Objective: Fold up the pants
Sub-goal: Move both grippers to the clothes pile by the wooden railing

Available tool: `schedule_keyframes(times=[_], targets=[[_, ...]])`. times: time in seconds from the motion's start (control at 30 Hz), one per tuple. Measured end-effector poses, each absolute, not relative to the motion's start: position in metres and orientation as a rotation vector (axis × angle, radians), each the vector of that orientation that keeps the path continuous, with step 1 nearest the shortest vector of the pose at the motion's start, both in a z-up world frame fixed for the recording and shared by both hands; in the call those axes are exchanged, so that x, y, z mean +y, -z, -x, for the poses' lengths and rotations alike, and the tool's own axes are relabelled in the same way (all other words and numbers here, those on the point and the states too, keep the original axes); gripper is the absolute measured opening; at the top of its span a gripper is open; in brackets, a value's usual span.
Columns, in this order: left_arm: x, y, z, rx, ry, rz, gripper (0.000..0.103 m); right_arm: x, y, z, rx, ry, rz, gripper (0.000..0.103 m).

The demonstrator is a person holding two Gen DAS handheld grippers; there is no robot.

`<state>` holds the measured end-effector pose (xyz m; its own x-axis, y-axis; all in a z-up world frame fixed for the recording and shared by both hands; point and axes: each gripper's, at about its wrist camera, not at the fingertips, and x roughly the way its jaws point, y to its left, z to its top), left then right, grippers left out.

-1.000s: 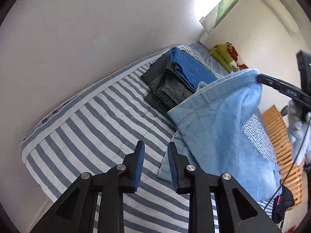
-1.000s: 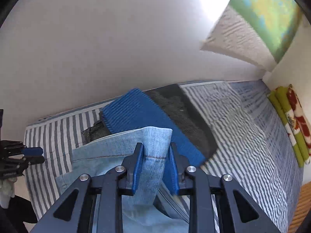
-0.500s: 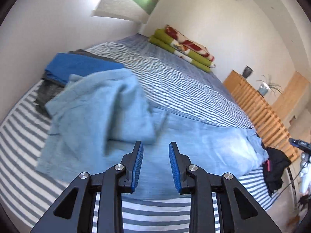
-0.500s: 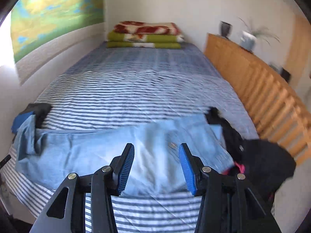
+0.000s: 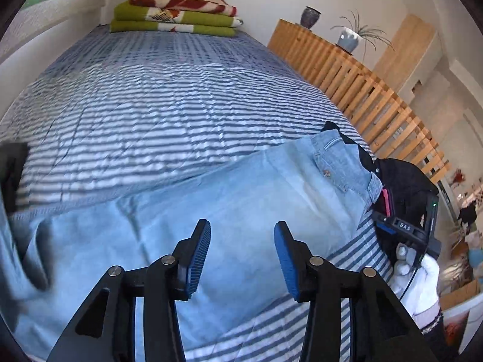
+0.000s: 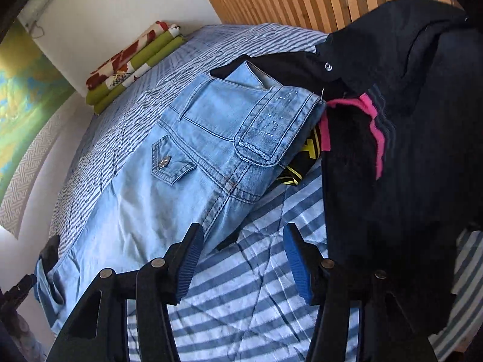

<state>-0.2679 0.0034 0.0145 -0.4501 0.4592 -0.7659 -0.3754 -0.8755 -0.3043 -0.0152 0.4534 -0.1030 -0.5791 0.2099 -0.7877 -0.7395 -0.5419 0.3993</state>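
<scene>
1. Jeans [image 5: 229, 199] lie across the striped bed's [image 5: 151, 96] near edge, waistband at three o'clock touching dark clothes [image 6: 407, 138].
2. Left gripper [image 5: 241, 253] and right gripper [image 6: 241, 259] hover, jaws opening, empty.

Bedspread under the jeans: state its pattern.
The bedspread has blue and white stripes, clearest in the left wrist view.

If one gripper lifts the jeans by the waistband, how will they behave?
The jeans would probably sag and unfold: they lie flat and wrinkled. The waistband looks thick and stitched, so it likely grips firmly. Its end touches the black garment, which may drag along.
</scene>
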Motion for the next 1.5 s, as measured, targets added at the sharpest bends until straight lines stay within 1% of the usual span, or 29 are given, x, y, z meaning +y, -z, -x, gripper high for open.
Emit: schedule_keyframes(times=[0.07,0.17,0.27,0.33,0.4,0.47,0.5,0.67,0.7,0.73,0.77,0.8,0.83,0.93,0.97,1.0,1.03,1.07,1.1,1.13,1.17,1.23,1.27,1.33,1.4,1.43,1.47,1.5], targets=[[0.053,-0.021,0.300,-0.077,-2.287,1.261,0.052,0.462,0.114,0.025,1.035,-2.127,0.904,0.051],[0.133,-0.015,0.349,-0.046,-2.201,1.279,0.060,0.472,0.123,0.033,1.062,-2.133,0.872,0.051],[0.214,0.006,0.395,-0.023,-2.135,1.313,0.061,0.480,0.124,0.036,1.106,-2.135,0.850,0.051],[0.263,0.024,0.418,-0.008,-2.082,1.338,0.061,0.483,0.121,0.040,1.075,-2.152,0.872,0.051],[0.307,0.039,0.438,0.055,-2.060,1.347,0.062,0.483,0.117,0.043,0.990,-2.145,0.863,0.051],[0.338,0.055,0.456,0.090,-2.053,1.353,0.063,0.483,0.121,0.047,0.959,-2.122,0.871,0.051],[0.350,0.062,0.464,0.086,-2.044,1.364,0.066,0.484,0.126,0.051,0.959,-2.107,0.887,0.051],[0.375,0.085,0.489,0.011,-2.007,1.418,0.069,0.479,0.126,0.050,0.925,-2.105,0.880,0.050],[0.378,0.088,0.491,-0.002,-1.989,1.420,0.065,0.480,0.125,0.048,0.921,-2.118,0.874,0.045],[0.379,0.089,0.490,0.003,-1.964,1.414,0.057,0.481,0.125,0.044,0.920,-2.126,0.873,0.041],[0.381,0.090,0.486,0.035,-1.950,1.410,0.028,0.483,0.128,0.041,0.934,-2.132,0.877,0.038],[0.384,0.091,0.483,0.088,-1.950,1.402,0.004,0.486,0.131,0.038,0.958,-2.135,0.876,0.032],[0.386,0.090,0.479,0.130,-1.958,1.391,0.000,0.489,0.134,0.034,0.984,-2.135,0.874,0.030],[0.383,0.084,0.474,0.159,-1.977,1.353,0.001,0.491,0.135,0.025,1.021,-2.166,0.853,0.027],[0.379,0.080,0.475,0.152,-2.013,1.336,0.003,0.490,0.134,0.023,1.005,-2.179,0.858,0.027],[0.376,0.077,0.477,0.145,-2.040,1.332,0.019,0.489,0.134,0.021,0.998,-2.190,0.858,0.027],[0.374,0.076,0.481,0.128,-2.055,1.347,0.037,0.492,0.132,0.021,1.010,-2.196,0.851,0.027],[0.371,0.075,0.486,0.091,-2.060,1.366,0.076,0.495,0.133,0.020,1.031,-2.197,0.851,0.028],[0.368,0.074,0.489,0.032,-2.048,1.371,0.089,0.498,0.134,0.020,1.050,-2.190,0.855,0.031],[0.367,0.074,0.491,-0.008,-2.016,1.376,0.089,0.500,0.134,0.017,1.070,-2.173,0.858,0.037],[0.369,0.075,0.492,-0.017,-1.993,1.381,0.089,0.502,0.133,0.015,1.087,-2.156,0.852,0.040],[0.377,0.079,0.491,0.018,-1.983,1.376,0.089,0.506,0.130,0.012,1.110,-2.155,0.822,0.041],[0.382,0.083,0.491,0.026,-1.962,1.387,0.085,0.506,0.128,0.012,1.103,-2.157,0.817,0.041],[0.390,0.091,0.490,0.029,-1.919,1.412,0.061,0.507,0.125,0.013,1.069,-2.159,0.821,0.041],[0.396,0.096,0.483,0.093,-1.928,1.414,0.013,0.509,0.127,0.015,1.069,-2.151,0.828,0.040],[0.398,0.095,0.479,0.142,-1.952,1.396,0.006,0.509,0.129,0.015,1.077,-2.147,0.831,0.031],[0.397,0.092,0.475,0.179,-1.968,1.373,0.002,0.508,0.129,0.016,1.084,-2.153,0.831,0.028],[0.396,0.087,0.472,0.183,-1.967,1.355,0.002,0.506,0.128,0.016,1.079,-2.151,0.829,0.028]])
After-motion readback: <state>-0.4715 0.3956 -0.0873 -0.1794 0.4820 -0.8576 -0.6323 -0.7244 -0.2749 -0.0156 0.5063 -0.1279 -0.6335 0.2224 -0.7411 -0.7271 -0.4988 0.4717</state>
